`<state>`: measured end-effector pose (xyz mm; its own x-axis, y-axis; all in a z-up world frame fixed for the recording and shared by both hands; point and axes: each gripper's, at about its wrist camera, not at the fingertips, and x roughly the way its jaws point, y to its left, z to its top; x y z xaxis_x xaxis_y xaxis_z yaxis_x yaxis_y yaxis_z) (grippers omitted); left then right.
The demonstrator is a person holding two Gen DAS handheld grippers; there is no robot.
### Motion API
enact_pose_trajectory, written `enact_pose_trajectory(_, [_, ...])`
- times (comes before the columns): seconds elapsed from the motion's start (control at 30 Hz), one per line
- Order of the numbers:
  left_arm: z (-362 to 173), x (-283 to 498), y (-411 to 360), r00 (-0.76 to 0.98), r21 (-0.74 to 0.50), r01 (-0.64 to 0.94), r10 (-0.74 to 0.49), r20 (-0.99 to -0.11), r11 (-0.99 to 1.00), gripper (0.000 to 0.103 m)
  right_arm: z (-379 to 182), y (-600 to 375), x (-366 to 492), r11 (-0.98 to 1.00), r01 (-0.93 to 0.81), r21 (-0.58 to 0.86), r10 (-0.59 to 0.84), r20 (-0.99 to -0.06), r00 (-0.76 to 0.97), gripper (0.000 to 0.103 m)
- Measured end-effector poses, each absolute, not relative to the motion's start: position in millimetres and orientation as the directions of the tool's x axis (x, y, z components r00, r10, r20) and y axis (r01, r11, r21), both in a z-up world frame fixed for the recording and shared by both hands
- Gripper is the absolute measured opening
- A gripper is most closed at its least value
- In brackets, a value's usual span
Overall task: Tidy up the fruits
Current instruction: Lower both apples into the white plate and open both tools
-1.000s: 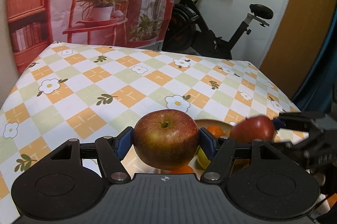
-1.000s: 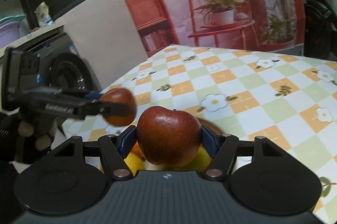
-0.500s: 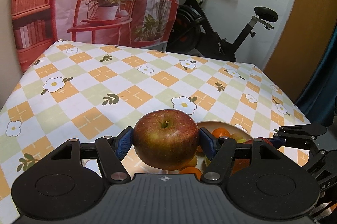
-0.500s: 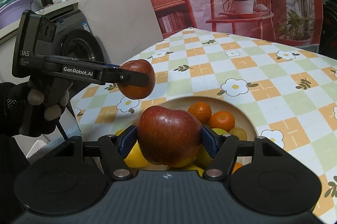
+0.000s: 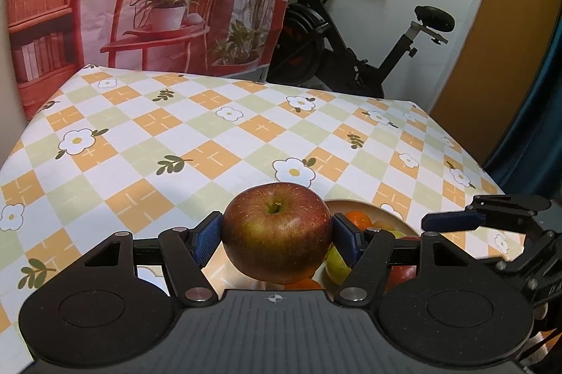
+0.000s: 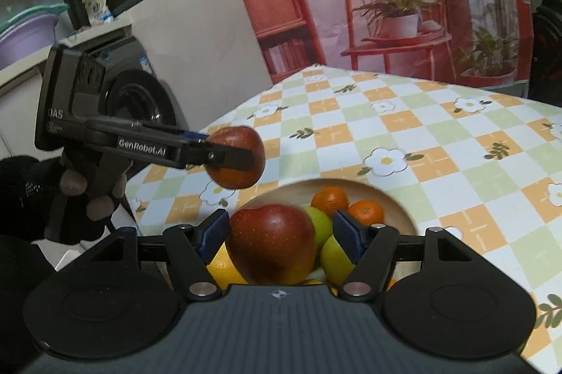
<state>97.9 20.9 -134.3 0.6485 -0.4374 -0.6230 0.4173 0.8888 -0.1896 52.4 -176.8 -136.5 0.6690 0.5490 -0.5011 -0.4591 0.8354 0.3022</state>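
Observation:
My left gripper (image 5: 277,231) is shut on a red-green apple (image 5: 277,244), stem up, held above the checked tablecloth just left of the wooden bowl (image 5: 365,203). The right wrist view shows that same gripper (image 6: 235,159) and its apple (image 6: 242,177) from the side, above and left of the bowl (image 6: 397,202). My right gripper (image 6: 279,233) hangs over the bowl with a red apple (image 6: 270,247) between its fingers. That apple rests on the fruit below and a gap shows at the right pad. Oranges (image 6: 330,200) and green fruits (image 6: 335,258) lie beside it.
The bowl sits near the table's front corner. The flowered tablecloth (image 5: 210,135) stretches away behind it. An exercise bike (image 5: 351,51) and a printed backdrop (image 5: 158,5) stand beyond the far edge. A washing machine (image 6: 140,100) stands off the table's left side, behind a gloved hand (image 6: 31,198).
My right gripper came down over the bowl. Its red apple, pinched by both pads before, now sits lower among the fruit, clear of the right pad. The left gripper kept its apple.

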Motion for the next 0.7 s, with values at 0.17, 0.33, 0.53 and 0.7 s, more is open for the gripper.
enact_pose_trajectory(0.17, [-137,101,17,0.634,-0.203,0.426,-0.451,-0.628,0.882,0.07,-132,-194,53,0.866,-0.397,0.304,0.5,-0.493,0.713,0.069])
enact_pose_trajectory(0.33, [-145,109,11,0.595,-0.233,0.434,-0.471,-0.651,0.87,0.07,-133,-212,57,0.904,-0.298,0.306,0.419,-0.495,0.762,0.069])
enact_pose_trajectory(0.53, [-153,119,5,0.573,-0.251,0.428,-0.476,-0.667,0.868,0.07,-135,-225,57,0.913,-0.255,0.319,0.39,-0.494,0.777,0.069])
enact_pose_trajectory(0.7, [-157,121,-3,0.566,-0.235,0.447,-0.477,-0.673,0.863,0.07,-138,-228,56,0.915,-0.243,0.322,0.382,-0.499,0.778,0.069])
